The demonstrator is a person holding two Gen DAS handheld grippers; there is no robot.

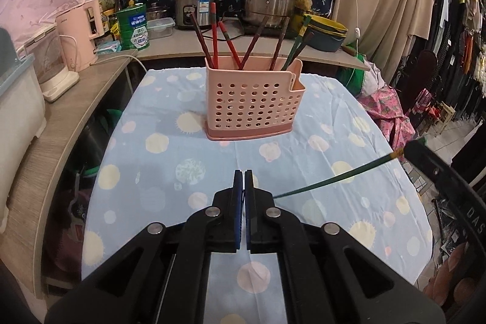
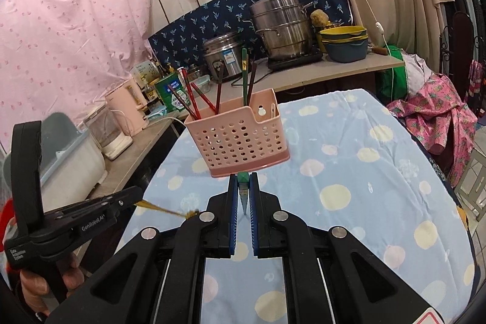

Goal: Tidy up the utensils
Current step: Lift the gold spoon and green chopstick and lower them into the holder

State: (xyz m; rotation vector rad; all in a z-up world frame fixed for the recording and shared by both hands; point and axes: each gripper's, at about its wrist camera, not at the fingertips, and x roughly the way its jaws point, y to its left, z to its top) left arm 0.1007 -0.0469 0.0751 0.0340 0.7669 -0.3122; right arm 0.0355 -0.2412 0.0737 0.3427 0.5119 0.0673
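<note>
A green chopstick point(image 1: 331, 176) hangs over the near part of the table, held at both ends: the left gripper point(image 1: 243, 181) is clamped tight on its thin tip, the right gripper point(image 2: 243, 181) on its thick green end. In the left wrist view its far end vanishes into the right tool's black body at the frame's edge; in the right wrist view the shaft is foreshortened to a sliver between the blue pads point(image 2: 234, 214). The pink perforated holder point(image 1: 253, 102) stands upright mid-table with red, brown and green chopsticks point(image 1: 231, 46) leaning in it; their lower halves are hidden behind its wall. The dotted blue tablecloth point(image 1: 303, 233) lies bare around the holder, up to the rounded table edge. A hand point(image 2: 45, 287), partly cut off, grips the left tool.
</note>
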